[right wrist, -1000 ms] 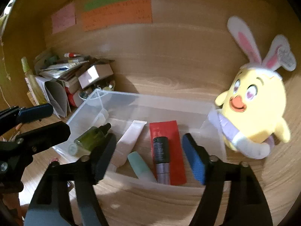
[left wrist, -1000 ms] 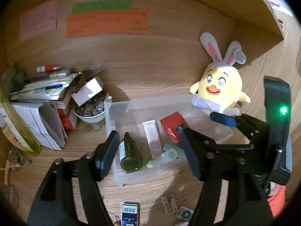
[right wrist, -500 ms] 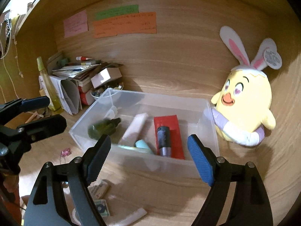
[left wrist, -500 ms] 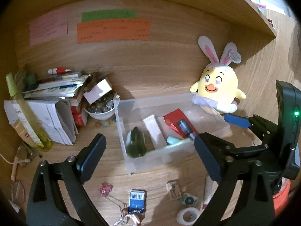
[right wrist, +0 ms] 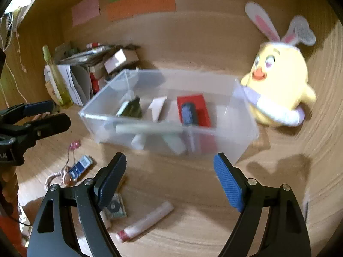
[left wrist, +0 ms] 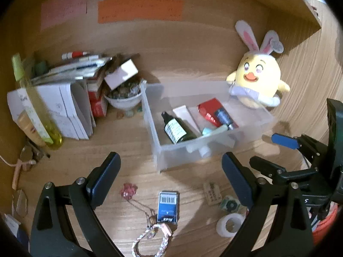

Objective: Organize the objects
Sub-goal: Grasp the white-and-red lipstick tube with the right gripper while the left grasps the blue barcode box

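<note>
A clear plastic bin stands on the wooden desk. It holds a dark green bottle, a white tube, a red box and a dark cylinder. My left gripper is open and empty, in front of the bin. My right gripper is open and empty, also in front of it. On the desk near them lie a blue box, a tape roll, a white tube with a red end and a braided cord.
A yellow bunny-eared plush stands right of the bin. A stack of papers and boxes, a bowl of small items and a yellow-green bottle fill the left. A wooden back wall carries coloured notes.
Both grippers have pulled back from the bin, which now looks smaller and farther. More of the desk front shows, with the blue box, tape roll and red-ended tube.
</note>
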{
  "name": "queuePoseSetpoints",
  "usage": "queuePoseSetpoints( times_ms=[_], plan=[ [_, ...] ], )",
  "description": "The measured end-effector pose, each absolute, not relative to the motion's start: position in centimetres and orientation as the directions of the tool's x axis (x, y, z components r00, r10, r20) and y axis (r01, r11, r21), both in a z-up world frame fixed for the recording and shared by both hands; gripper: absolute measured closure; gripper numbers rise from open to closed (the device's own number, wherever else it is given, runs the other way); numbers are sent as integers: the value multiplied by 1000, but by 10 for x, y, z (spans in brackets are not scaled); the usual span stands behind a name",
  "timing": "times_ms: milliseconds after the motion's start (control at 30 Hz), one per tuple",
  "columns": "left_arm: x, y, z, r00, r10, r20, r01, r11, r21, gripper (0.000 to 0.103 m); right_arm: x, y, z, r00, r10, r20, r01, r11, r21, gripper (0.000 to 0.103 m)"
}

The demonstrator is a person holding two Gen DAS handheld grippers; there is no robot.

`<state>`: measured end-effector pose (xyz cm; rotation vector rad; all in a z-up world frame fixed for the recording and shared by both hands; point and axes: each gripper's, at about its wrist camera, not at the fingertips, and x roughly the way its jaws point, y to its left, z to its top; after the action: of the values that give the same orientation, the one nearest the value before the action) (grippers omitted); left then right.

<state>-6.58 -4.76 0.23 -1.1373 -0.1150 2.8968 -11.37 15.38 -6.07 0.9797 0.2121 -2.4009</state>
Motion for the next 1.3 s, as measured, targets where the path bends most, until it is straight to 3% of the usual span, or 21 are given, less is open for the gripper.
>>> queuePoseSetpoints(
  times_ms=[567, 667, 800, 933, 1100, 1300],
  plan=[
    [-62, -48, -58, -608, 67, -791, -1, -997, -84, 7, -99, 166, -108, -480, -388, -787, 482, -866, 134, 23],
    [-60, -47, -64, -601, 64, -797, -1, -997, -79, 7, -96, 164, -113, -475, -376, -796, 492, -863, 114, 34],
    [-58, -45, -66, -601, 54, -797, -8, -998, -61, 27, -90, 161, -114, -480, -362, -799, 515, -854, 78, 46],
    [-58, -42, -67, -603, 61, -795, -22, -998, -59, 36, -83, 160, -114, -488, -352, -799, 534, -844, 45, 57],
    [-57, -38, -70, -593, 69, -802, -37, -998, -58, 38, -77, 161, -114, -490, -352, -797, 555, -831, 26, 77],
    [-57, -40, -73, -576, 81, -814, -32, -997, -77, 42, -76, 167, -113, -498, -352, -793, 555, -832, 21, 89]
  ],
)
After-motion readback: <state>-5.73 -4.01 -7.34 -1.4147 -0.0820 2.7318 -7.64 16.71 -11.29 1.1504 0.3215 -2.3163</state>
